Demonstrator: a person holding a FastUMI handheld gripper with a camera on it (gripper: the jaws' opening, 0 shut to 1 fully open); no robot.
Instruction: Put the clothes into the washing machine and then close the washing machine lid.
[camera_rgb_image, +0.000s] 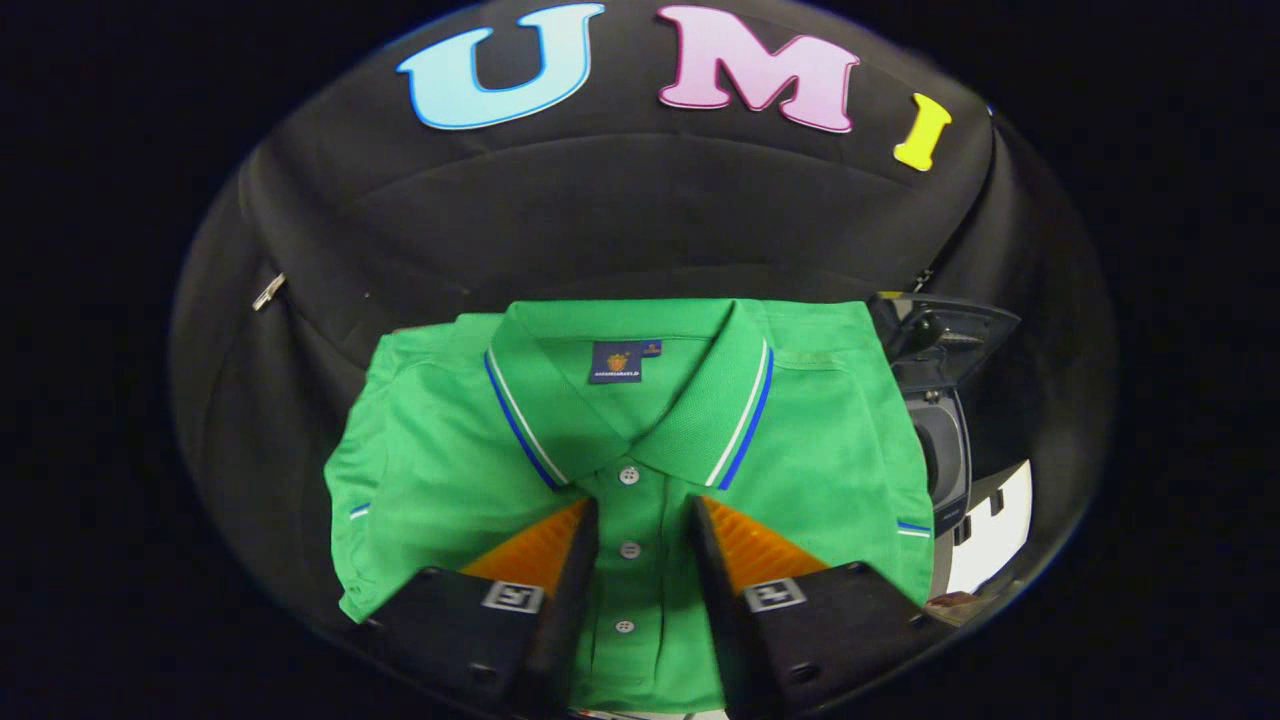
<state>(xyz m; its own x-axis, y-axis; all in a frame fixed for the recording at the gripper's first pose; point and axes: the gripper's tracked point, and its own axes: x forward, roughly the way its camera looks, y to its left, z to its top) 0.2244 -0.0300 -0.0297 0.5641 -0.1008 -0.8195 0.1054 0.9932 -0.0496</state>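
Gripper (642, 520) spread wide, holding nothing, fingers straddling the button placket of the folded green polo shirt (640, 440) lying beside the washing machine (940, 440); pinching one layer risks the shirt unfolding and snagging the rim.

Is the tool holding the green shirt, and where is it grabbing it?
It cannot be told for sure. The tool is open over the folded green shirt, its fingers on either side of the button strip, not pinching it.

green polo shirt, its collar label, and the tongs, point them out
green polo shirt (440, 470): gripper view, chest panel.
collar label (615, 362): gripper view, label's middle.
tongs (642, 520): gripper view, open gap over the button placket.
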